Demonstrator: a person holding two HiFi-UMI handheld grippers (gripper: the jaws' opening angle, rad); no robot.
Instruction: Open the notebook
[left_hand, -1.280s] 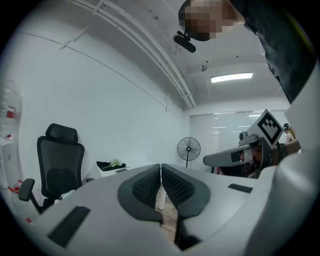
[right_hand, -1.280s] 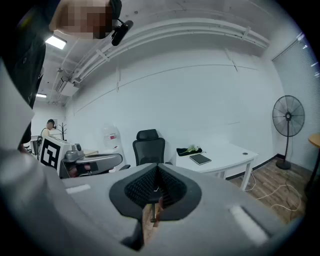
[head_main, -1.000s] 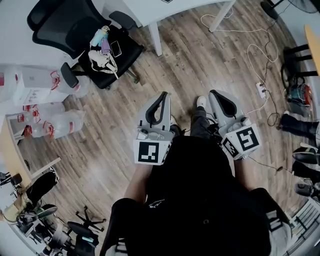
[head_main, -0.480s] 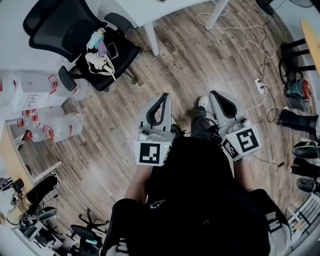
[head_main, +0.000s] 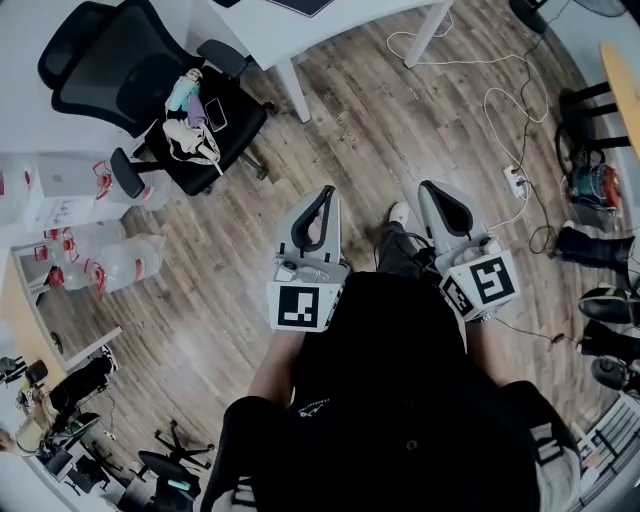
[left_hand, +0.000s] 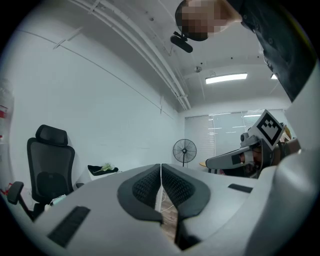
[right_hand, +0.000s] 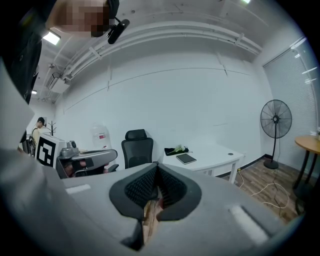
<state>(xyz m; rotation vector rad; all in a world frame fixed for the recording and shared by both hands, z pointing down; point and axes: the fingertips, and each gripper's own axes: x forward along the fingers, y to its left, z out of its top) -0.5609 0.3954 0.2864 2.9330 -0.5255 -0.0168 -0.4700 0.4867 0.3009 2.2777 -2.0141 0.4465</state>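
Along the left wall the water jugs (head_main: 110, 250) and the black office chair (head_main: 150, 85) have slid up and to the left in the head view over the last second. More of the white table (head_main: 380, 12) has come in along the top edge. I take it the person has shifted stance and is turning to face the table, not yet working at it.

The left gripper (head_main: 324, 192) is held low in front of the body, well short of the table's near edge. Its jaws are pressed together with nothing between them, exactly as they were.

The notebook (right_hand: 186, 158) lies flat and closed on the table top near the edge facing the room, beside a dark bundle, and is untouched. The dark slab that has just appeared at the top of the head view is probably the same thing.

The right gripper (head_main: 440, 190) sits level with the left one, its jaws likewise closed on nothing.

Beyond it, a white cable (head_main: 500, 110) trails across the wooden floor.

Opening has not begun. The grippers must first reach the table and part.
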